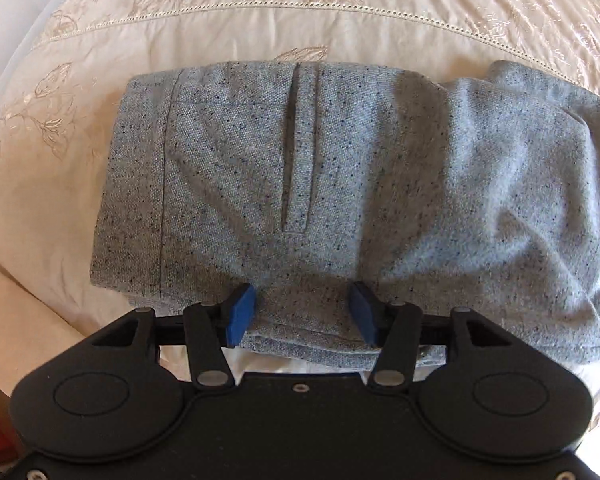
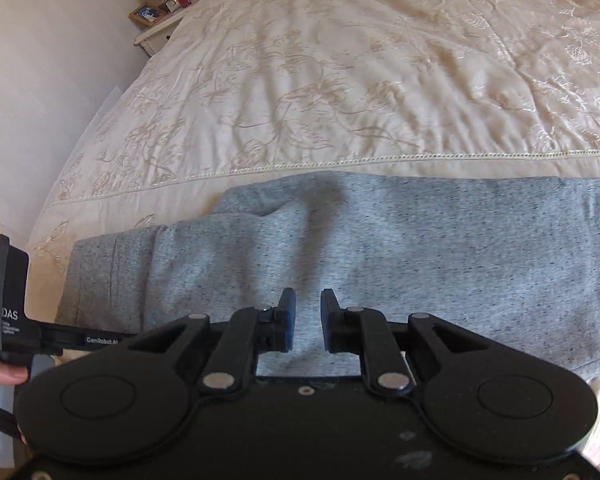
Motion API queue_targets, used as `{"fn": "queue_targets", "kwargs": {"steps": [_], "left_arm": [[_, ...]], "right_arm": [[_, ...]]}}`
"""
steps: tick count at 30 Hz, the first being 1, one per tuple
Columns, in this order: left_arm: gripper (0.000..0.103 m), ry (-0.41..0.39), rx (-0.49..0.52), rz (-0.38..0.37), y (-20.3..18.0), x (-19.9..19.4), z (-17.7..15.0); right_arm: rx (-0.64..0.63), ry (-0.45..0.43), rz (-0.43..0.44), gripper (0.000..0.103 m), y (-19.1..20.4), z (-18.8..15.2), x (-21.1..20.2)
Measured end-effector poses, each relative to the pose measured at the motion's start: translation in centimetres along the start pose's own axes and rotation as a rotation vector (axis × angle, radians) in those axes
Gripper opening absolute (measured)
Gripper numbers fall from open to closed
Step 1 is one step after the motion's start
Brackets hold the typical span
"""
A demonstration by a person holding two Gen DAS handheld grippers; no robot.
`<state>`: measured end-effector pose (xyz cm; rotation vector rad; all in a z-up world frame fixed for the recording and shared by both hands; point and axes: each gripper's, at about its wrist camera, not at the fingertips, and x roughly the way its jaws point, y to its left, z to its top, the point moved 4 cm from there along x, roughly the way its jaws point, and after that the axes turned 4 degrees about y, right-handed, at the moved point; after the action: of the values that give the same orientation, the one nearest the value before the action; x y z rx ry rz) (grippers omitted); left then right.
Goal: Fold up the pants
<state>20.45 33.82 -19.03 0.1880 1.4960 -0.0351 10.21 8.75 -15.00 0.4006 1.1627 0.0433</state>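
The left gripper (image 1: 303,312) hangs over the grey pants (image 1: 339,184) at six o'clock, jaws apart, holding nothing. The pants lie folded lengthwise on the bed (image 1: 260,32), probably ready for another fold. The right gripper (image 2: 307,320) hovers, jaws slightly apart, empty.

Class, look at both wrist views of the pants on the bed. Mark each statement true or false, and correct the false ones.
1. The pants are grey with dark specks. True.
2. They lie on a bare wooden floor. False: they lie on a cream embroidered bedspread.
3. The left gripper is clamped shut. False: its fingers stand apart, open.
4. A nightstand stands beside the bed. True.
5. The right gripper holds a sock. False: nothing is between its fingers.
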Motion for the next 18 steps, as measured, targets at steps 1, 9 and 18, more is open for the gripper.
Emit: {"fn": "queue_targets", "kwargs": {"steps": [1,9,18], "left_arm": [[0.06,-0.003,0.011,-0.004,-0.1,0.0,-0.1],[0.059,-0.001,-0.001,-0.088,1.7,0.7,-1.0],[0.057,-0.029,-0.039,-0.221,4.7,-1.8,0.1]], "right_arm": [[-0.001,-0.002,0.001,0.017,1.1,-0.2,0.0],[-0.037,-0.032,-0.026,0.022,7.8,-0.8,3.0],[-0.128,0.154,-0.105,0.021,8.2,-7.2,7.4]]}}
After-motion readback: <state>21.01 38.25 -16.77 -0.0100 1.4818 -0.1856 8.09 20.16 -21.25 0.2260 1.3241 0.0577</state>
